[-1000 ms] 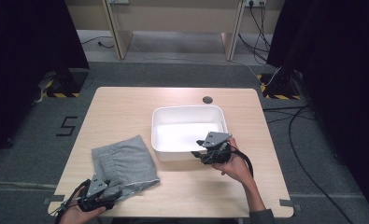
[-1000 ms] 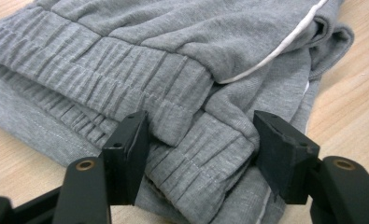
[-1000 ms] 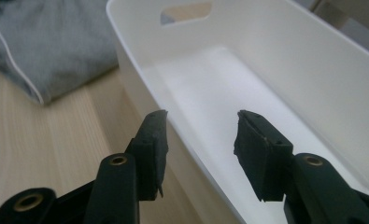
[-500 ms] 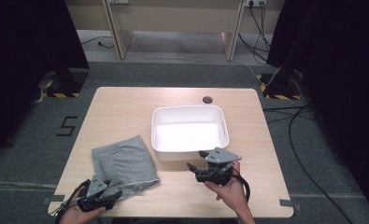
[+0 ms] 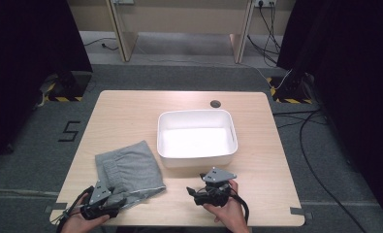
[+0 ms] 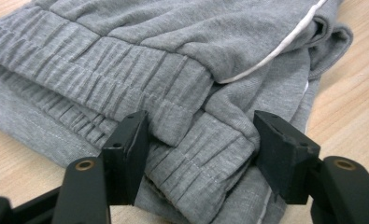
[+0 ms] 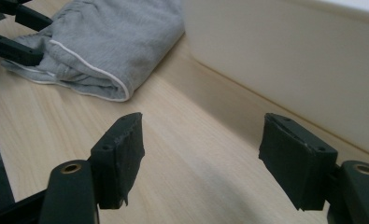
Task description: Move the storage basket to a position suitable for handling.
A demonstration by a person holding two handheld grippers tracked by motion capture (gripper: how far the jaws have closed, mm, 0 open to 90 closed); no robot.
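1. Lower left of the high view: left claw clamped on the near edge of the folded grey shorts; the left gripper view has the waistband bunched between its jaws.
2. Lower centre: right claw, jaws apart and just been opening, nothing between them, pointing toward the shorts.
3. Mid-frame: white bin empty on the tabletop.
4. Judgement: shorts gripped on one side only; second grip and transfer into the bin remain.

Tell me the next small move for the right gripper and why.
Probably slide the right gripper across to the free edge of the grey folded shorts. Its jaws have just been opening with nothing between them, it points at the shorts, and the left gripper already straddles their near corner beside the white bin.
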